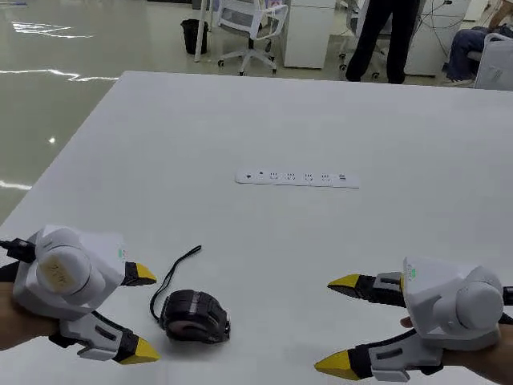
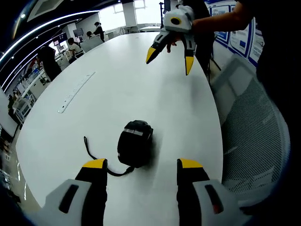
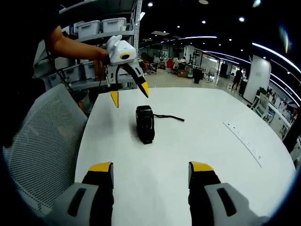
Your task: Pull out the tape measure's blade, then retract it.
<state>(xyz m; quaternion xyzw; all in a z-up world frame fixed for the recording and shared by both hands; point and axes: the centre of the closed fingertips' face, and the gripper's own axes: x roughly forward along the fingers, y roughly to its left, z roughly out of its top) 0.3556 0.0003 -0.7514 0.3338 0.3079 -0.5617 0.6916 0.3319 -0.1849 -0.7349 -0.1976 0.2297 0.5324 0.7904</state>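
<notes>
Tape measure (image 1: 195, 316): chunky rounded black case, thin black cord loop (image 1: 172, 273), lower left on matte white table (image 1: 280, 120), just beside left gripper (image 1: 148, 313). Left and right gripper (image 1: 333, 323) both spread wide, yellow-tipped, gripping nothing. Flat white power strip (image 1: 296, 177) at centre.

Matt white table (image 1: 264, 112); black rubbery tape measure (image 1: 195, 316) with cord strap (image 1: 170, 277).
</notes>
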